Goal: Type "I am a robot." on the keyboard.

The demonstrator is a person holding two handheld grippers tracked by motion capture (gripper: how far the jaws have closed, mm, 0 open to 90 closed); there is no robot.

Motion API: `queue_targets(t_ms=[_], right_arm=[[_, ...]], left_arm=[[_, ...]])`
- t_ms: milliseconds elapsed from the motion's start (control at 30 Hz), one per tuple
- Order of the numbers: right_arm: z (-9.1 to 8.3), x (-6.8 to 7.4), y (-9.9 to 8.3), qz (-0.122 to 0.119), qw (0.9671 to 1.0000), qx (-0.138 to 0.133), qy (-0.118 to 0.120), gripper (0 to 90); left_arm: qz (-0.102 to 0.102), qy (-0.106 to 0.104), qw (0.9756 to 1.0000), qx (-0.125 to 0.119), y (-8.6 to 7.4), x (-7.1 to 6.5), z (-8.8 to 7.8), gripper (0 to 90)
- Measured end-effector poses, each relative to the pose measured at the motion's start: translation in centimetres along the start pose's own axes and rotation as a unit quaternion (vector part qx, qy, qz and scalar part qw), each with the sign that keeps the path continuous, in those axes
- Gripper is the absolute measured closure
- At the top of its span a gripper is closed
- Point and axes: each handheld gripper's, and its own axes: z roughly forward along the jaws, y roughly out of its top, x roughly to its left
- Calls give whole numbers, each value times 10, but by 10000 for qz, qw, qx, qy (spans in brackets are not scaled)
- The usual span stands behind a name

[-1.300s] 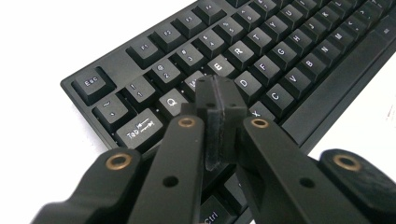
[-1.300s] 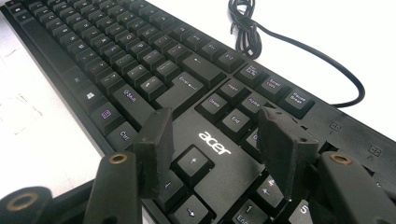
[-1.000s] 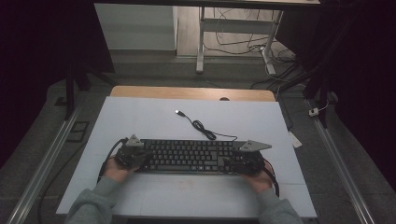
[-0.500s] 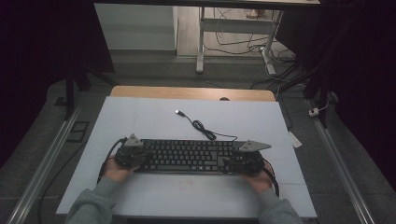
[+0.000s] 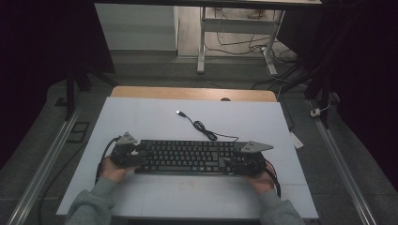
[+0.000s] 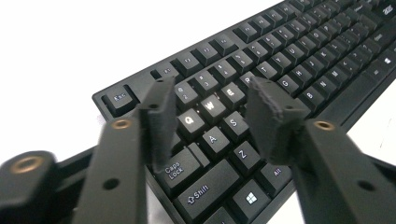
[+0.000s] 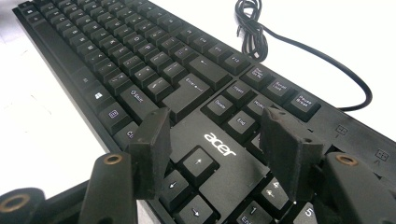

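Hovering over the keyboard, my left fingers have just been spreading, nothing between them. My right fingers gape too. Its long axis runs hand to hand across the bench.

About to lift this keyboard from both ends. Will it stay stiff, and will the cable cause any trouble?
The keyboard is a long, flat slab, so it probably stays rigid but may tilt if one end rises first. Its keycaps give under pressure, so pads on keys could slip. The loose, coiled cable looks floppy and will likely just trail behind.
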Motion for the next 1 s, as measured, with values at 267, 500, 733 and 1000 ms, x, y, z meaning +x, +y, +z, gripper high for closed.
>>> queue_targets(t_ms=[267, 500, 733, 1000], right_arm=[[-3, -2, -2, 18, 10000, -43, -1, 420], [-7, 0, -3, -55, 9999, -125, -26, 414], [-13, 3, -4, -46, 9996, -271, -20, 412], [-15, 2, -6, -69, 9997, -230, -53, 412]], left_arm=[[6, -71, 10000, 9, 1, 0, -1, 392], [16, -137, 9999, 3, 3, -2, -3, 360], [115, -275, 9995, -94, 8, -8, -8, 351], [243, -370, 9989, -158, 13, -16, -10, 352]])
